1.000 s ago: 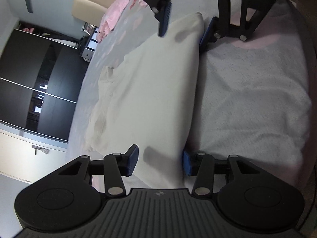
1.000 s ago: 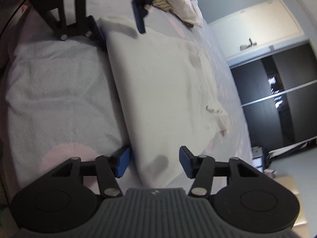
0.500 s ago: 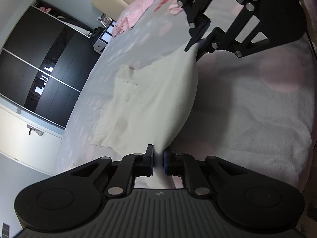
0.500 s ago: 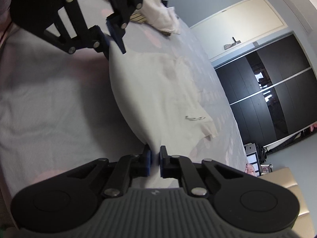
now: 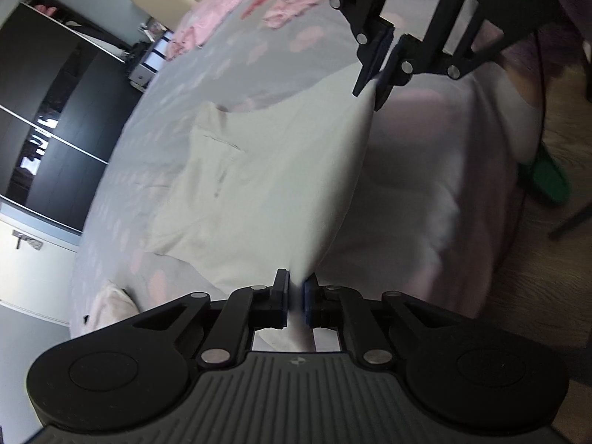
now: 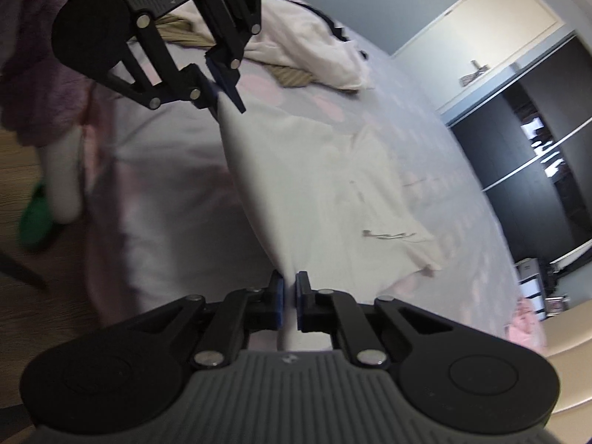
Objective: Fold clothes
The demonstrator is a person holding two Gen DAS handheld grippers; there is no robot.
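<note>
**Left wrist: both grippers clamped on shirt edge, lifting**

I see the left gripper (image 5: pixel 295 298) pinching one corner of the cream shirt (image 5: pixel 266 170); the right gripper (image 5: pixel 375 85) pinches the far corner of the same edge. Both sets of jaws have just closed with cloth between the pads. Near edge hangs taut off the bed (image 5: pixel 418 170), rest of the shirt lies flat on it. I reckon the two-corner hold keeps the edge straight for folding over.

cream garment (image 5: pixel 266 185) taut between left gripper (image 5: pixel 295 298) and right gripper (image 5: pixel 381 70) (jaws clamped), above bedspread (image 5: pixel 425 185)
</note>
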